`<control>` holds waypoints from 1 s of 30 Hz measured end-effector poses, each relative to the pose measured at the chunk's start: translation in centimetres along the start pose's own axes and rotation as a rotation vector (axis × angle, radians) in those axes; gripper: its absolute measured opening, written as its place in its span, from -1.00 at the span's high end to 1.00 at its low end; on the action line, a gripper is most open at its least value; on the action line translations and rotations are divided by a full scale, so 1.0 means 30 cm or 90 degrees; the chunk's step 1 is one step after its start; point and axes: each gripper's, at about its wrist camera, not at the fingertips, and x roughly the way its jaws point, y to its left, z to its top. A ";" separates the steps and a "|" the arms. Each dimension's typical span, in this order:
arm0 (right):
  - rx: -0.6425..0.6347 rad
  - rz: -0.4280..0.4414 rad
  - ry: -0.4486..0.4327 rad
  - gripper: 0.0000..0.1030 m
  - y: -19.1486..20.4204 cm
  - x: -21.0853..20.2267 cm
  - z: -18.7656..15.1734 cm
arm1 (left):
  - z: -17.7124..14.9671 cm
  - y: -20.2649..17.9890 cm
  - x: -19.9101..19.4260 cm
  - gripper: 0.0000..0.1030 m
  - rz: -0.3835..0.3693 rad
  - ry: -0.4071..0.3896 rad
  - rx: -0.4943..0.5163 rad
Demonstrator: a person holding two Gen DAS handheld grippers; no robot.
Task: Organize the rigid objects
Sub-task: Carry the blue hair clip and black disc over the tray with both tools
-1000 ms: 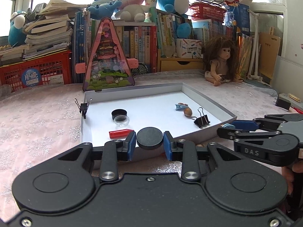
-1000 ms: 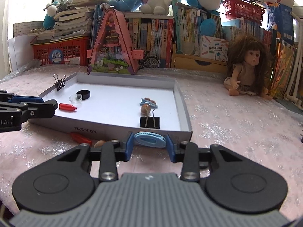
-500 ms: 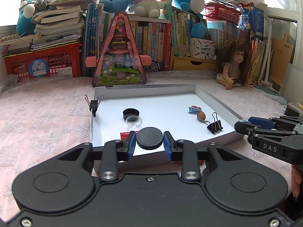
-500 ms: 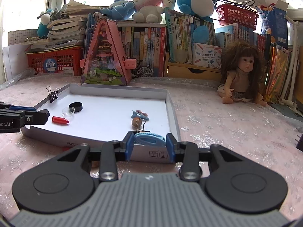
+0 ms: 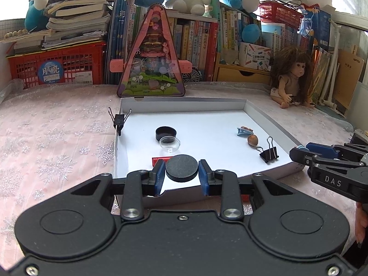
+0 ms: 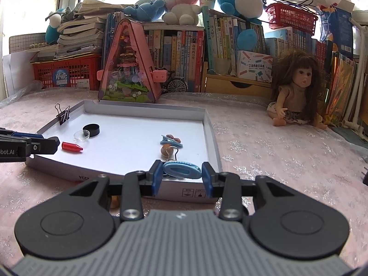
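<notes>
A shallow white box tray [image 5: 269, 124] [image 6: 210, 133] lies on the pink cloth. My left gripper [image 5: 182, 172] is shut on a black round disc [image 5: 181, 168], held over the tray's near edge. My right gripper [image 6: 181, 172] is shut on a blue hair clip [image 6: 181, 170], held above the tray's near right corner. In the tray lie a black cap [image 5: 165, 133], a clear lid [image 5: 169, 143], a red crayon-like piece [image 6: 71, 147], a blue clip with a brown nut [image 5: 249, 135] and a black binder clip [image 5: 269, 151]. Another binder clip [image 5: 119, 119] grips the left rim.
A pink triangular toy house [image 5: 151, 57] stands behind the tray. A doll [image 6: 296, 87] sits at the right. Books, a red crate [image 5: 57, 66] and plush toys line the back. Small items lie on the cloth under my grippers [image 6: 113, 201].
Both grippers have risen and moved forward over the tray's near edge, each still holding its object. The tray contents have not moved.
</notes>
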 end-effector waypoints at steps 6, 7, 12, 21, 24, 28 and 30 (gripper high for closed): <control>-0.021 0.004 0.002 0.18 0.013 0.020 0.014 | 0.014 0.009 0.026 0.43 -0.001 0.014 -0.019; -0.024 0.005 0.004 0.18 0.016 0.025 0.016 | 0.017 0.010 0.032 0.43 -0.002 0.017 -0.021; -0.022 0.013 0.019 0.18 0.018 0.054 0.021 | 0.022 0.007 0.059 0.43 0.000 0.029 -0.024; -0.022 0.016 0.032 0.18 0.020 0.084 0.023 | 0.021 0.017 0.099 0.43 0.005 0.050 -0.035; -0.028 0.016 0.034 0.18 0.021 0.090 0.025 | 0.019 0.020 0.110 0.43 0.006 0.054 -0.036; -0.031 0.020 0.043 0.17 0.019 0.100 0.030 | 0.021 0.020 0.119 0.43 0.007 0.057 -0.033; -0.031 0.029 0.052 0.17 0.015 0.107 0.038 | 0.023 0.022 0.125 0.43 0.007 0.060 -0.034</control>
